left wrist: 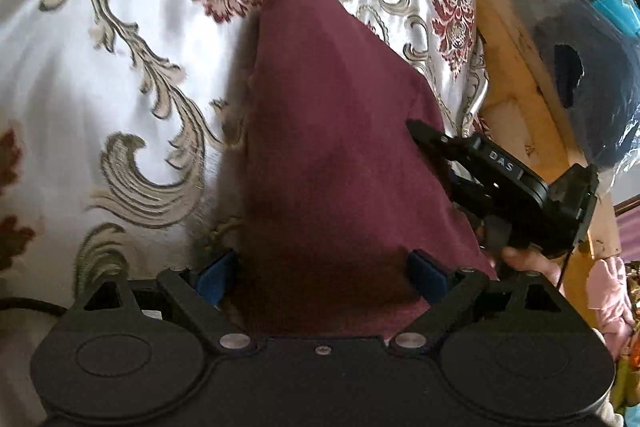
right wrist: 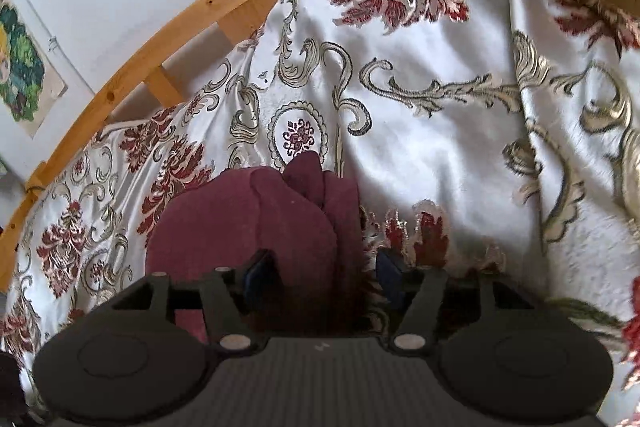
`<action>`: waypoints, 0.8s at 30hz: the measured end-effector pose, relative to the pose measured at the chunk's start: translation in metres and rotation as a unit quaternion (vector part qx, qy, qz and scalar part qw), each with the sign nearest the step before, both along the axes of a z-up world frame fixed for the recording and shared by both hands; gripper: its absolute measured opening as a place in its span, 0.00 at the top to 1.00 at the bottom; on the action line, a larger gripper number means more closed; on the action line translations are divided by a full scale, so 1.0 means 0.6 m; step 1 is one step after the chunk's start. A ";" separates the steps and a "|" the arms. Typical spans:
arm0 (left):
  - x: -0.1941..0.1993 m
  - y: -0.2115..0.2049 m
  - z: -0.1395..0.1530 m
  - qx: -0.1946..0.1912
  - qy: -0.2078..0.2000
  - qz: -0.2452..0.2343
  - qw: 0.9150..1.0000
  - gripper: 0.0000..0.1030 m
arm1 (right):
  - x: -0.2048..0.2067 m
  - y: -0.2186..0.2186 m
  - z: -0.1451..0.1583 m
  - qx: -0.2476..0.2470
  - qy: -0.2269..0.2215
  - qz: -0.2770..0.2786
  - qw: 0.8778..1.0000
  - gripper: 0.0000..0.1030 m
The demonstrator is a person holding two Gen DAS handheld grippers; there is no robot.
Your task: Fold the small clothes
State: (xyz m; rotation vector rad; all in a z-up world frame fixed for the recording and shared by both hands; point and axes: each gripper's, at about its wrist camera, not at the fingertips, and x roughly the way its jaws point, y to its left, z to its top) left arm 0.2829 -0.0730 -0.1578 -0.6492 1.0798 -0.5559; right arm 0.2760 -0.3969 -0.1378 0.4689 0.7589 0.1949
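On the far left and across most of the surface lies the white bedspread (left wrist: 80,75) with its grey scrolls and dark red flowers. On it, in the middle, rests the maroon garment (left wrist: 332,131), a long tapered shape running from the near edge away to a narrow far end, its surface mostly smooth. It looks already doubled over lengthwise — so I judge the fold part done, with at least one crosswise fold still to come.

The left gripper (left wrist: 324,275) sits at the garment's near end, fingers spread wide to either side of the cloth and not pressing it. Further right, the right gripper (left wrist: 436,163) reaches in over the garment's right edge; in its own view the right gripper (right wrist: 324,279) has fingers spread, one above the cloth and one over the bedspread, gripping nothing. There the garment (right wrist: 256,223) shows overlapped layers and a small bunched lump at its far end — that end probably needs tidying. At the right, the wooden bed frame (left wrist: 516,51) borders the bedspread.
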 end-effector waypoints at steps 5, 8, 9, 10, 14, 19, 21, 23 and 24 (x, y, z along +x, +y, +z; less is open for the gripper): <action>0.001 -0.009 0.000 0.001 -0.001 -0.008 1.000 0.15 | -0.003 0.007 -0.002 0.016 0.001 -0.001 1.000 0.69; 0.001 -0.010 0.000 0.004 -0.005 -0.010 1.000 0.18 | -0.011 0.015 0.008 0.000 -0.008 -0.003 1.000 0.75; 0.000 -0.011 0.002 0.009 -0.008 -0.011 1.000 0.20 | -0.013 0.018 0.012 -0.006 -0.011 -0.004 1.000 0.77; 0.000 -0.012 0.003 0.014 -0.012 -0.013 1.000 0.24 | -0.016 0.022 0.015 -0.011 -0.015 -0.006 1.000 0.79; -0.012 -0.016 0.019 0.043 -0.040 -0.020 0.998 0.39 | -0.034 0.032 0.037 -0.023 -0.038 -0.013 0.999 0.82; -0.035 -0.017 0.058 0.071 -0.099 -0.021 0.992 0.47 | -0.071 0.061 0.081 -0.050 -0.084 -0.011 0.995 0.84; -0.043 -0.015 0.079 0.081 -0.126 -0.018 0.989 0.47 | -0.086 0.074 0.101 -0.061 -0.108 -0.009 0.992 0.84; -0.049 -0.012 0.096 0.091 -0.149 -0.014 0.985 0.48 | -0.097 0.084 0.123 -0.067 -0.135 -0.009 0.989 0.85; -0.050 -0.010 0.107 0.099 -0.165 -0.013 0.981 0.48 | -0.098 0.089 0.133 -0.067 -0.146 -0.009 0.987 0.85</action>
